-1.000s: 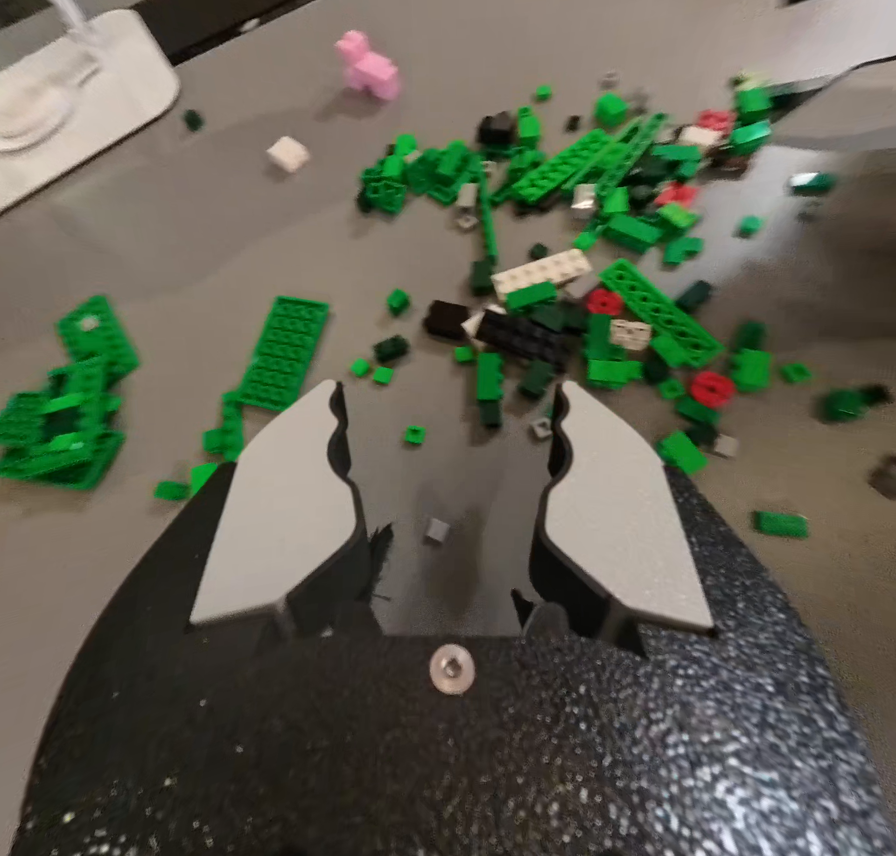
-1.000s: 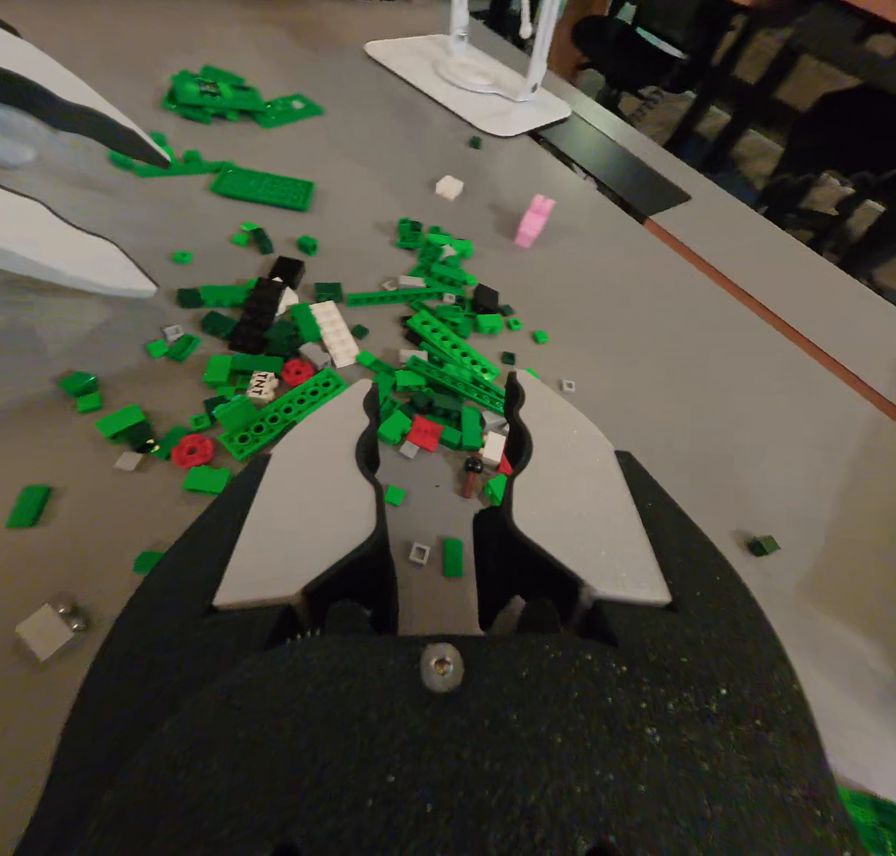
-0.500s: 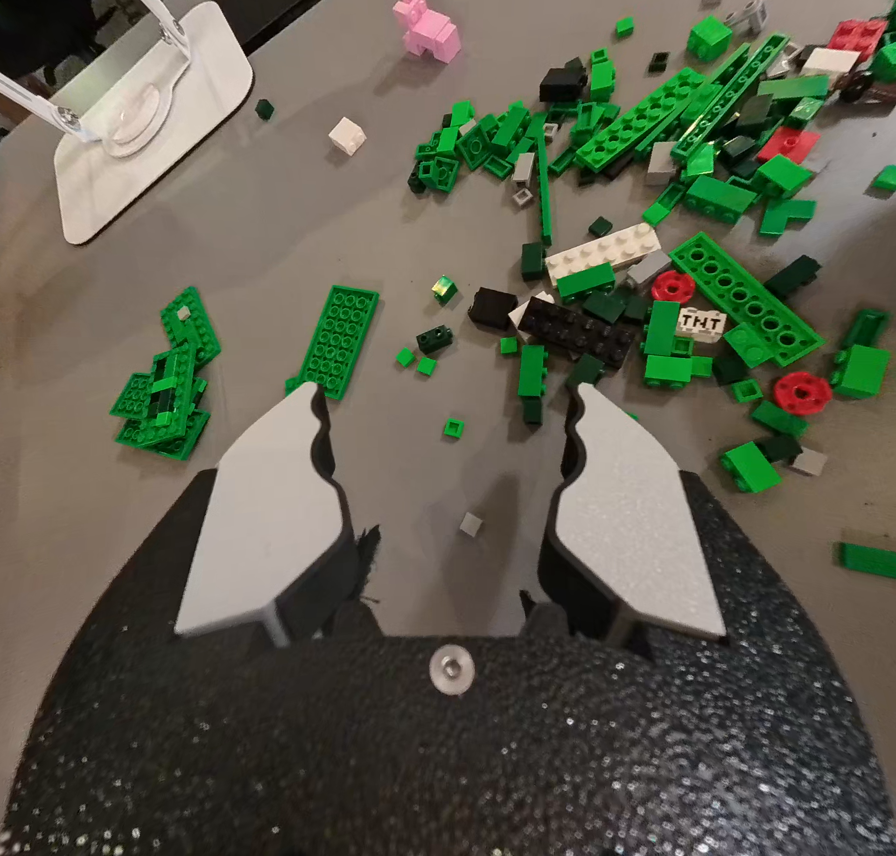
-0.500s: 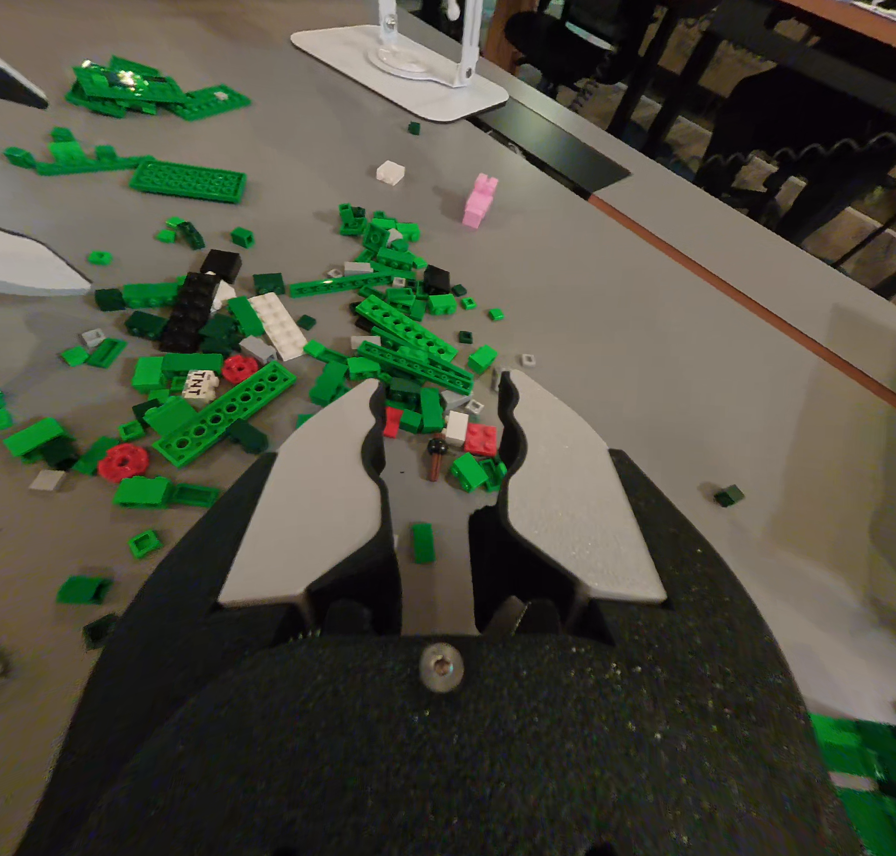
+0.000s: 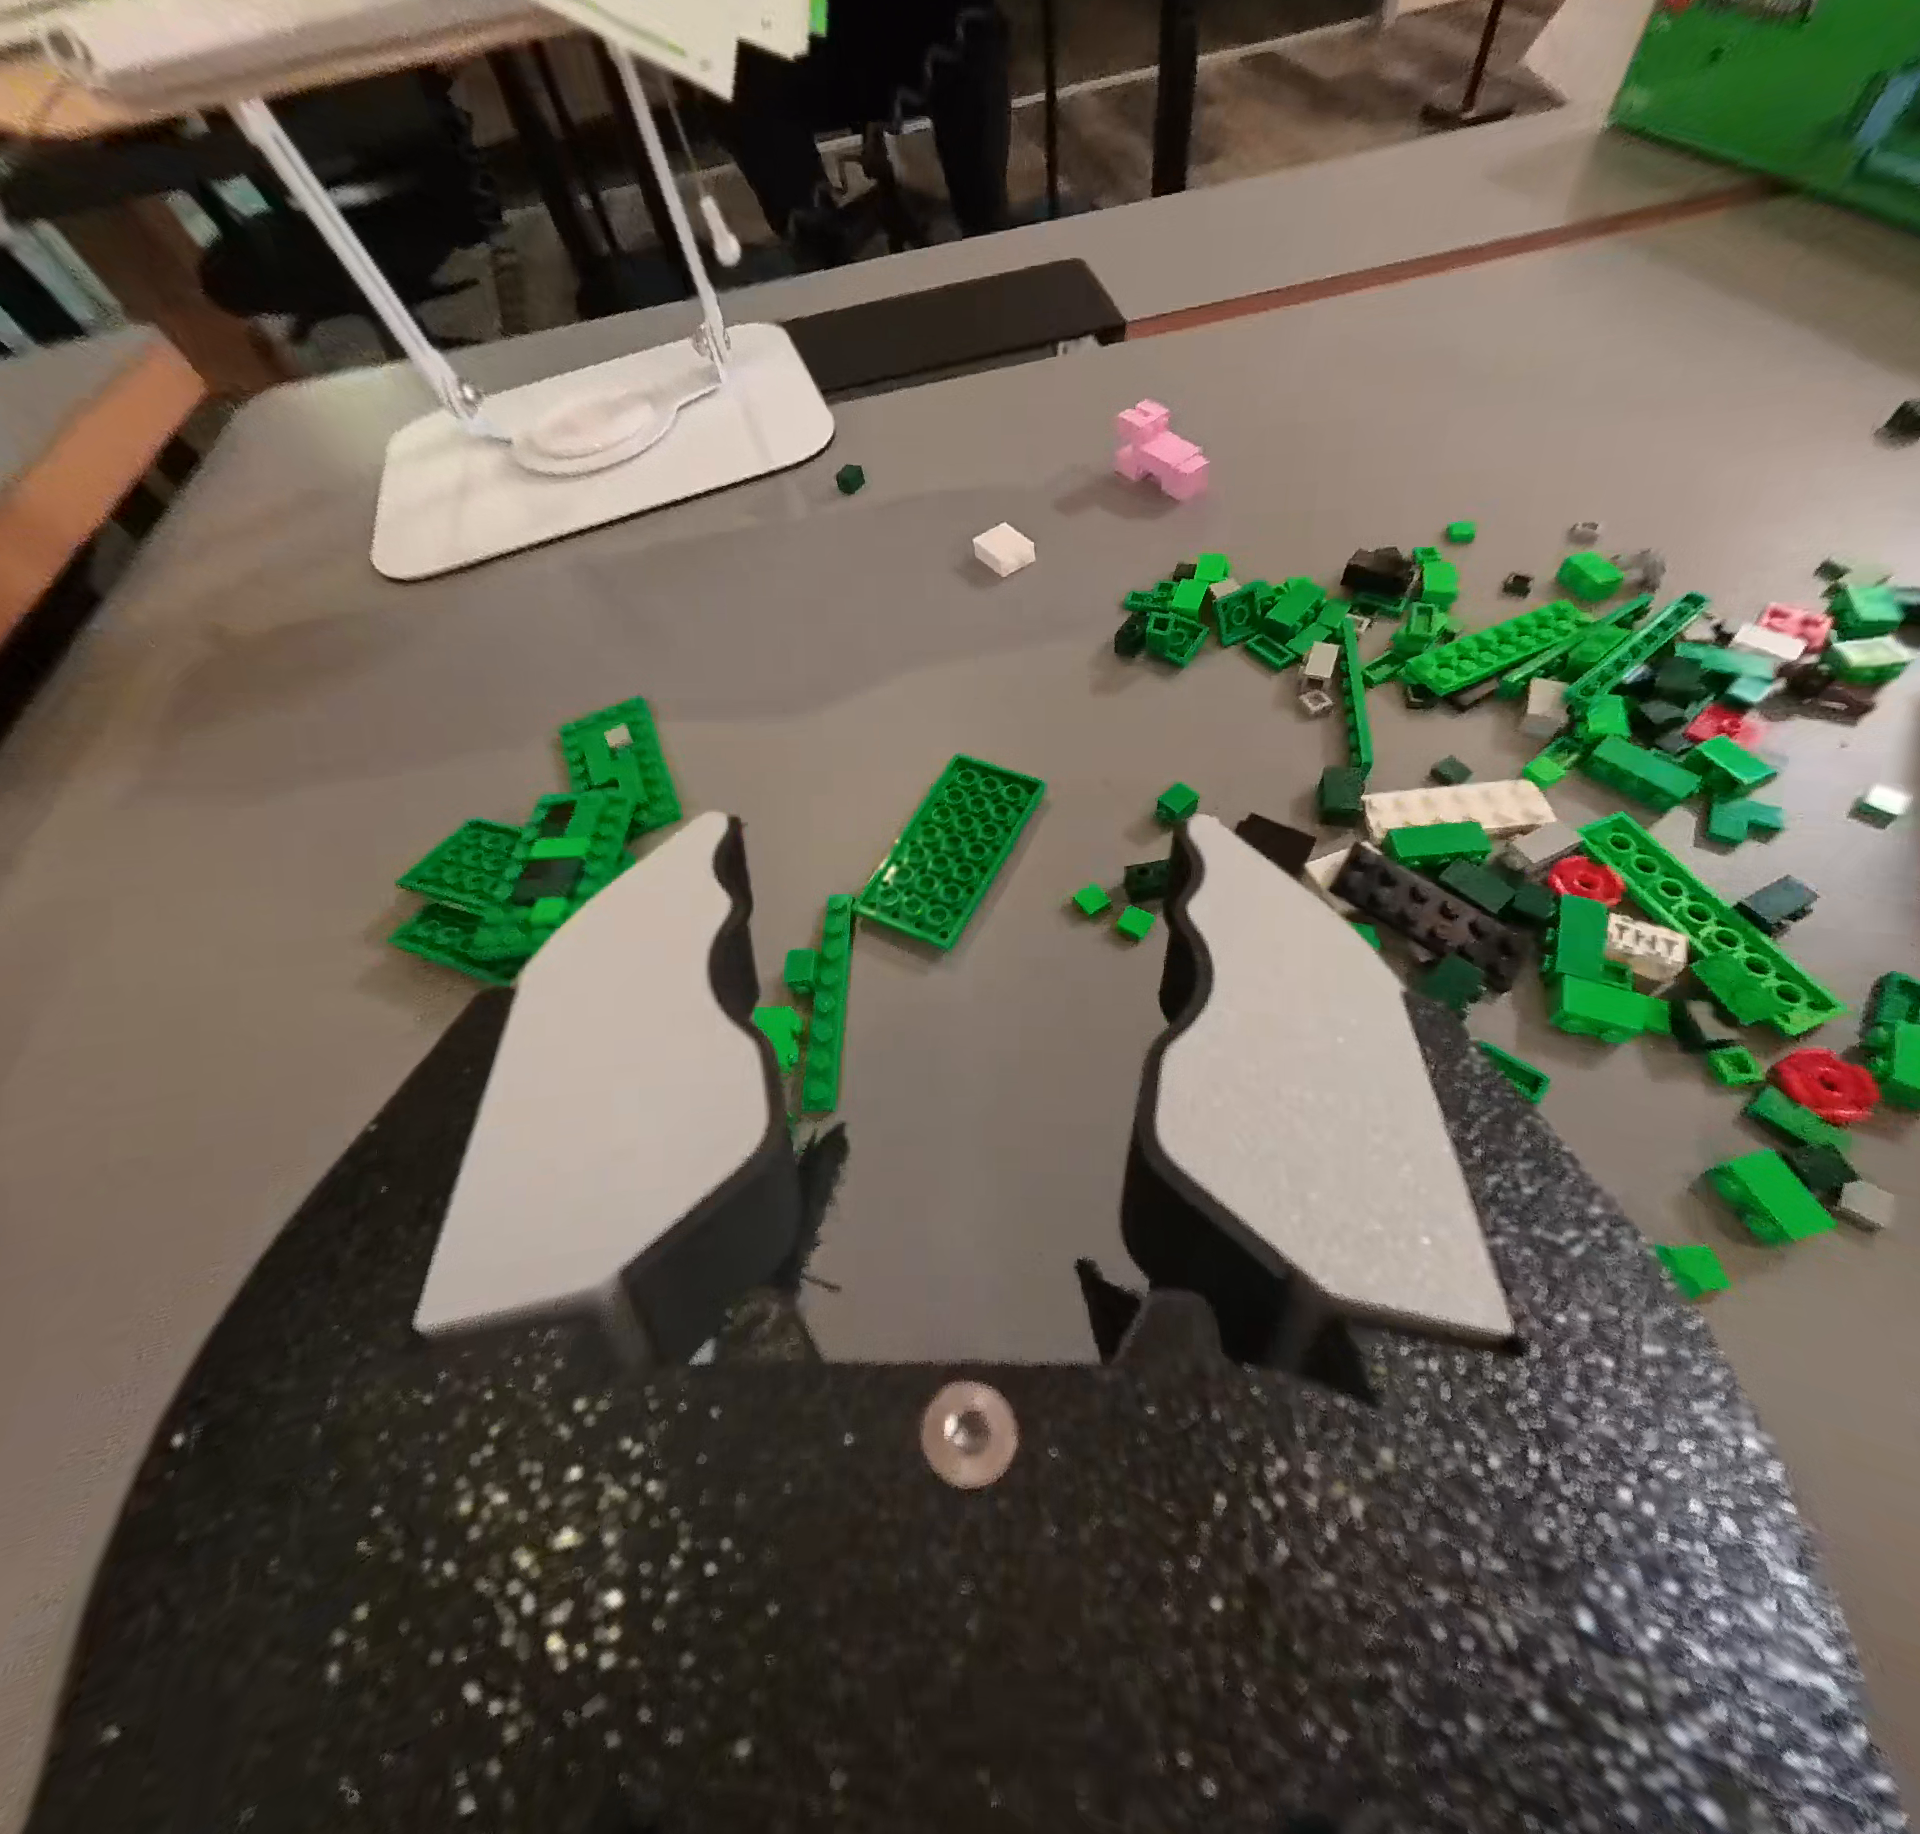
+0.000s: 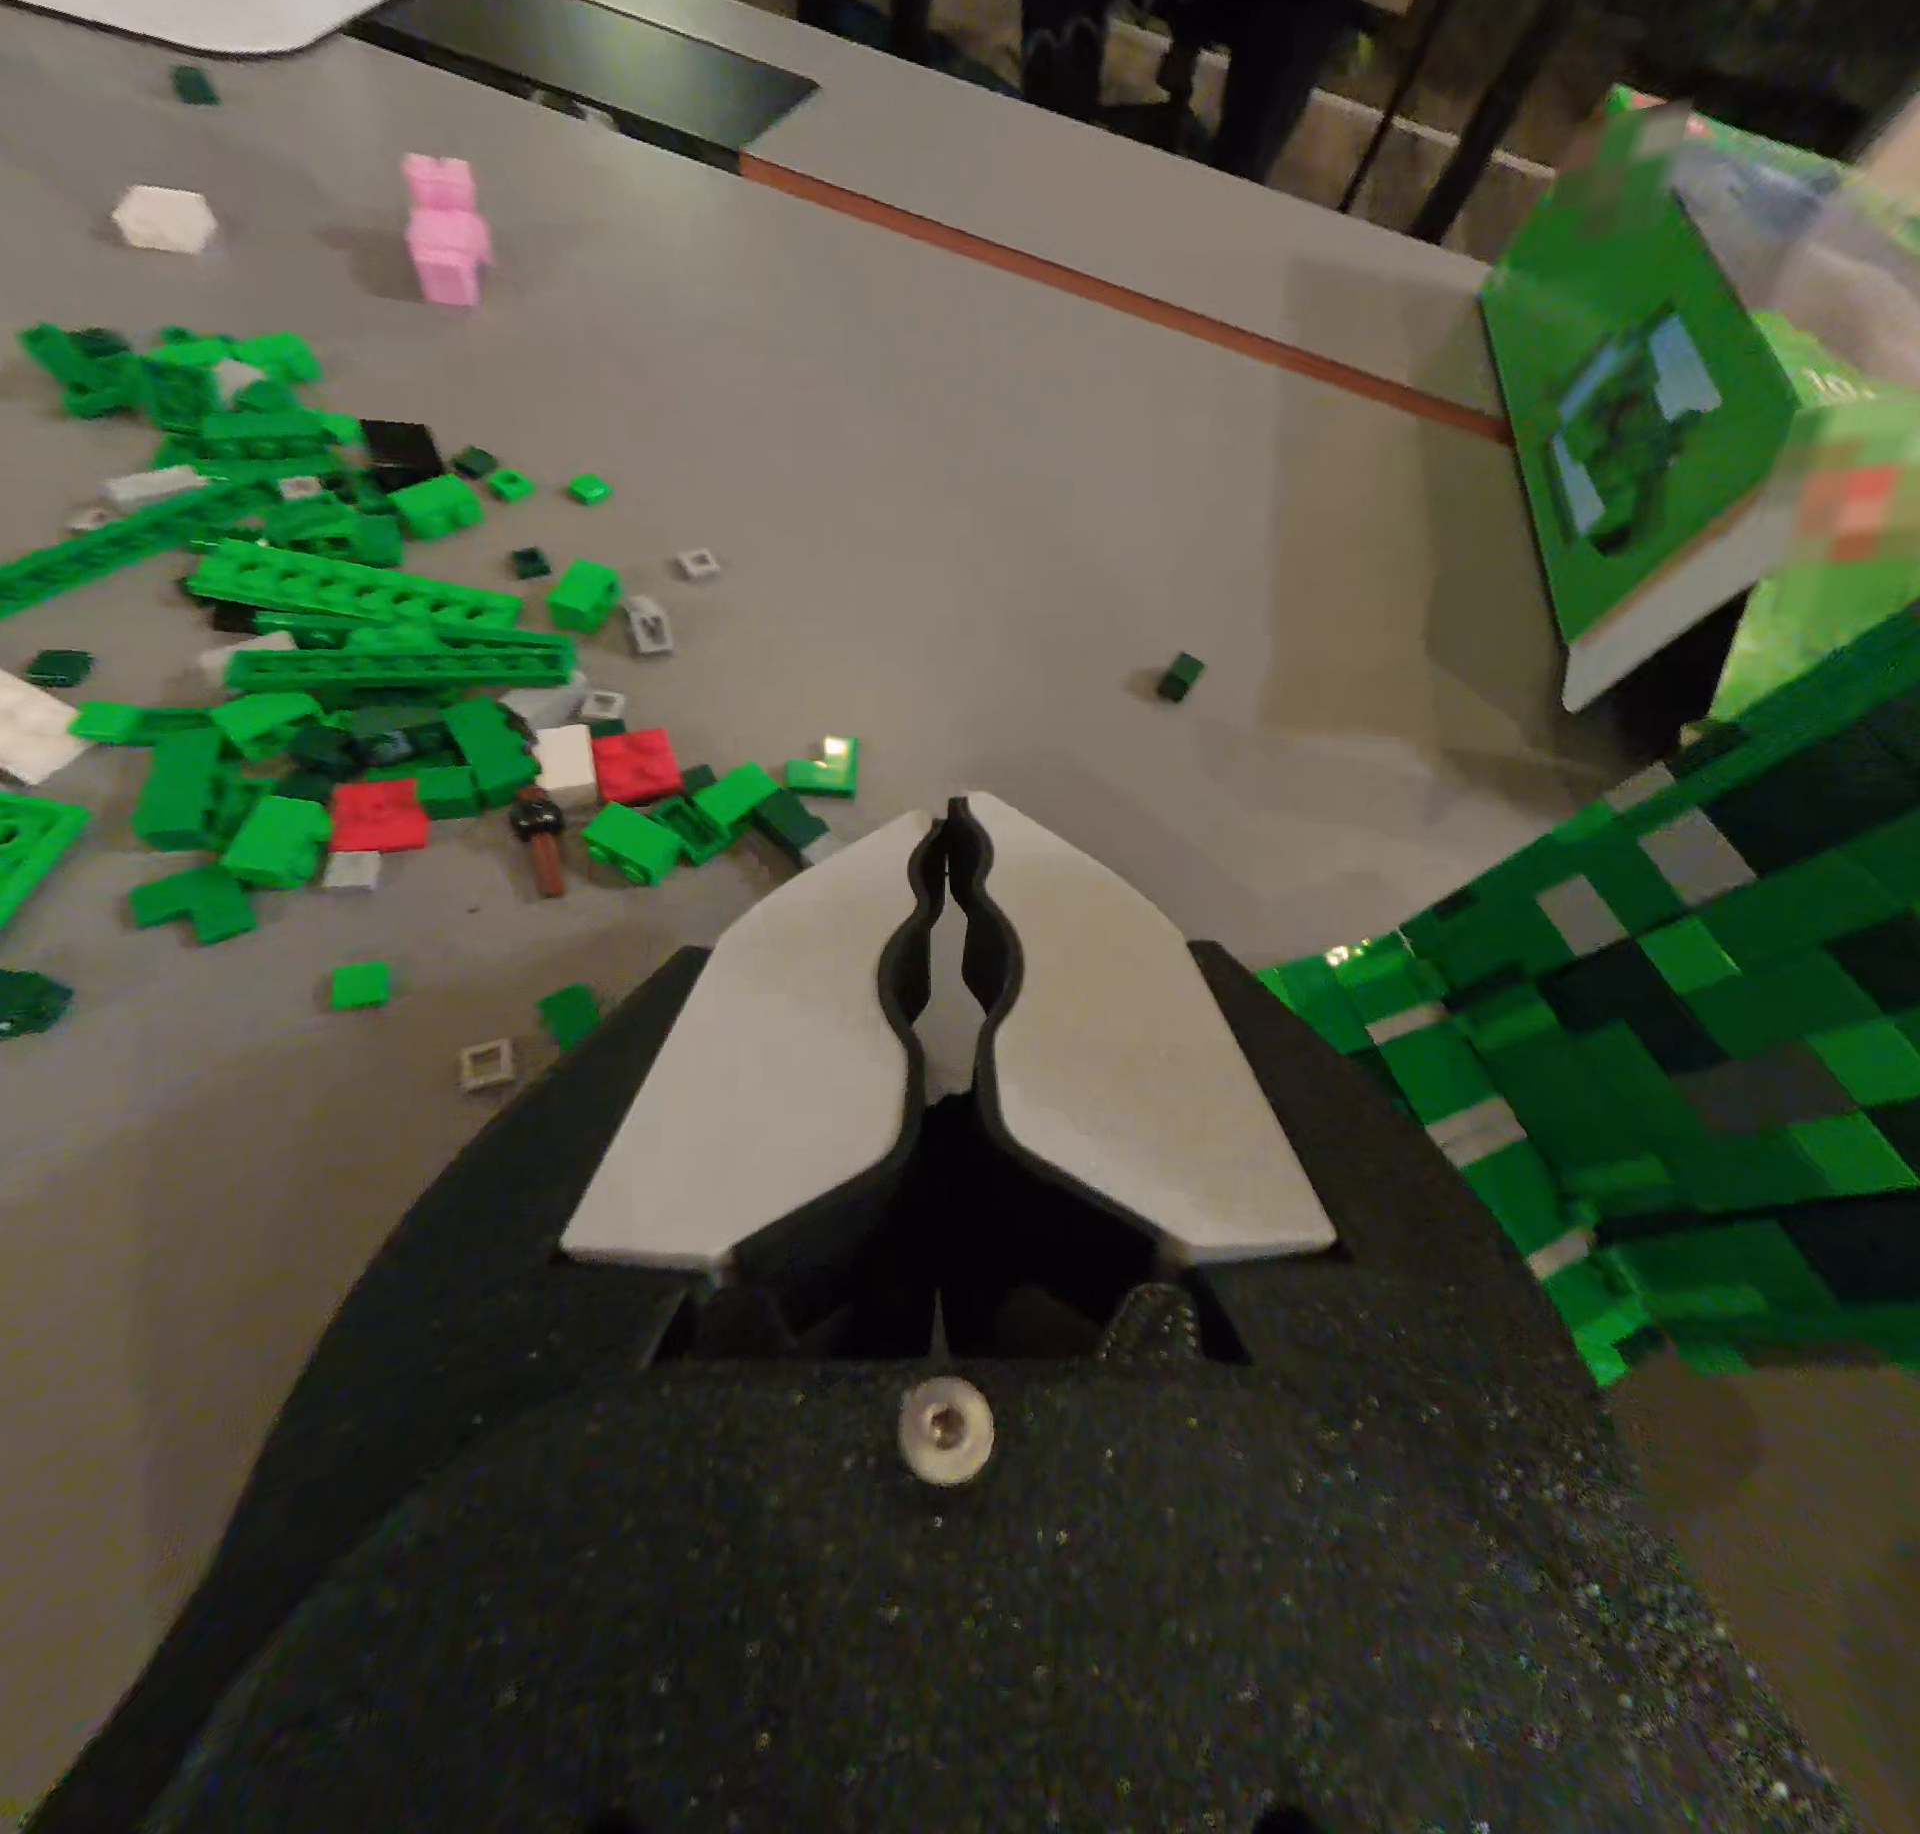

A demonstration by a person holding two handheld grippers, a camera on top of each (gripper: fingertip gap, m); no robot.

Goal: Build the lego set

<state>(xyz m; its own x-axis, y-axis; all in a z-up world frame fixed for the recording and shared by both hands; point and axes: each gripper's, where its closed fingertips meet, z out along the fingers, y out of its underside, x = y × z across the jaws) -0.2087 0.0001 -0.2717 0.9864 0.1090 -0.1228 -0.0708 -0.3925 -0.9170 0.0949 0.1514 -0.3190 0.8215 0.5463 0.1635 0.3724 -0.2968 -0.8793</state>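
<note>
My left gripper [image 5: 956,834] is open and empty above the grey table. A flat green plate [image 5: 951,849] lies just beyond its tips, with a thin green strip [image 5: 828,995] by the left finger. A partly built green assembly [image 5: 540,849] lies left of that finger. Loose green, black, white and red bricks [image 5: 1558,797] spread to the right. My right gripper [image 6: 954,816] is shut, with nothing visible between its tips. The brick pile [image 6: 364,662] lies to its left. A large built block of green bricks [image 6: 1662,1057] stands close on its right.
A white stand base [image 5: 603,454] sits at the back left, holding a booklet above. A pink pig figure [image 5: 1158,444] and a white brick [image 5: 1003,548] lie apart from the pile. A green set box [image 6: 1631,454] stands at the right. A small dark green piece [image 6: 1179,675] lies alone. The left gripper's tips are roughly 35 cm from the right gripper's. My right tips are about 35 cm from the flat green plate [image 5: 951,849], my left tips only 10 cm.
My right gripper has shut and swung right, away from the pile toward the built green block and box. My left gripper has swung left and tilted up, staying open.
</note>
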